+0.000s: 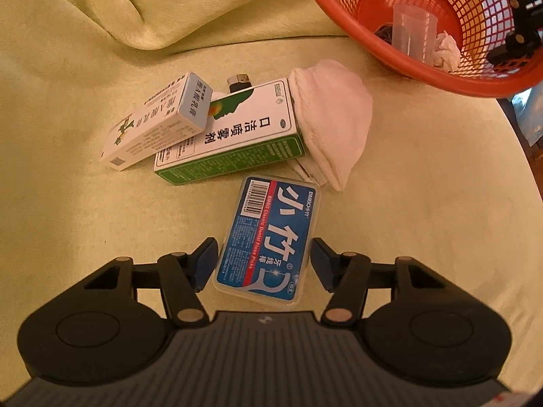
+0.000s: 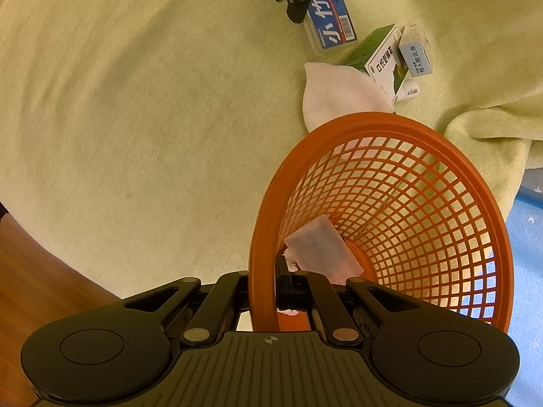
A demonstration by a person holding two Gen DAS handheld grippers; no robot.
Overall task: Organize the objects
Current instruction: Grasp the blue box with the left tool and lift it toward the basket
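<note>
On the yellow-green blanket (image 1: 85, 203), the left gripper (image 1: 264, 257) stands with its two fingers spread wide, one on either side of a floss box (image 1: 269, 237). The left pad looks to be touching or just beside the box's long edge; the right pad (image 1: 320, 259) stands slightly apart. Nothing is clamped.

The floss box is a clear, flat plastic case with a blue label, white characters, a red stripe and a barcode. It lies flat, its near half between the fingers, its far end pointing to 12 o'clock.

At 12 o'clock from the floss box lies a white and green carton (image 1: 234, 135). A smaller white carton (image 1: 159, 122) leans across it at 10 o'clock. A lighter (image 1: 239, 81) shows just behind them. A folded white cloth (image 1: 334, 125) rests against the green carton at 1 o'clock.

At the blanket's edge, the right gripper (image 2: 263, 291) has its fingers drawn close together on the rim of an orange mesh basket (image 2: 441, 156), one finger outside the wall and one inside. The basket is tilted, its mouth toward the cartons. Inside it lie a clear plastic piece (image 2: 319, 247) and a crumpled tissue (image 1: 446, 52). In the left wrist view the basket sits at 2 o'clock, well apart from the floss box.
</note>
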